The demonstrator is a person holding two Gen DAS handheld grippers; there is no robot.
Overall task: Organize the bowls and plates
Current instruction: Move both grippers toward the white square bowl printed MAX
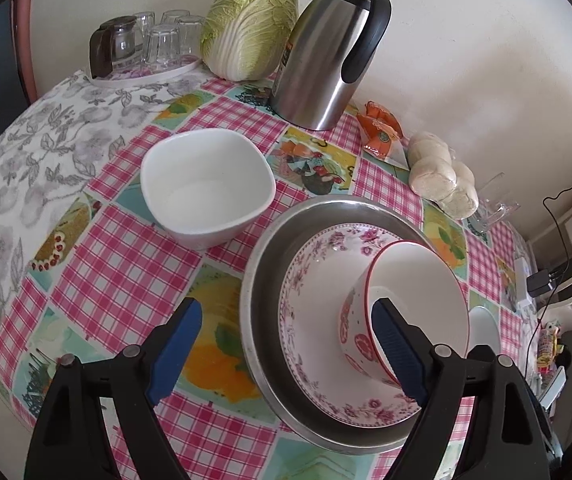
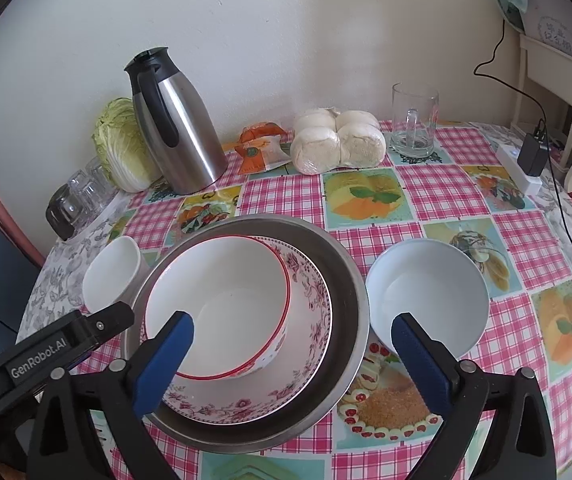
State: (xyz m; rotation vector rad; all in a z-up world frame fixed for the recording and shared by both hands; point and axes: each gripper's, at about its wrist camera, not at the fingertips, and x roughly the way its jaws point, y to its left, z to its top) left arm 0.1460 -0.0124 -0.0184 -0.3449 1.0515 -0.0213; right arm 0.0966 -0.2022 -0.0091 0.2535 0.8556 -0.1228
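Left gripper (image 1: 286, 350): jaws spread wide, nothing pinched; one blue pad sits over the mouth of the red-rimmed bowl, the other hangs over the tablecloth beside the steel basin.
Right gripper (image 2: 292, 354): jaws spread just as wide, gripping nothing; they straddle the near edge of the stack, one pad over the red-rimmed bowl, the other just beside the round white bowl.
Red-rimmed bowl (image 2: 222, 304): top of the stack, sitting inside the floral plate, looks tilted to one side.
Floral plate (image 1: 314, 256): pink flower border, nested in the steel basin.
Steel basin (image 2: 346, 280): bottom of the stack, flat on the bench.
Round white bowl (image 2: 430, 292): alone on the cloth, just right of the basin in the right wrist view.
Square white bowl (image 1: 206, 188): upright and empty, on the other side of the basin, close to it.
Bench (image 1: 126, 280): pink check cloth with fruit panels.
Thermos jug (image 1: 326, 52): steel with black handle, standing by the wall.
Cabbage (image 1: 250, 28): beside the jug, against the wall.
Upturned glasses (image 1: 166, 40): on a tray at the far corner.
Wrapped buns (image 2: 338, 140): by the wall, with a glass mug (image 2: 414, 120) beside them.
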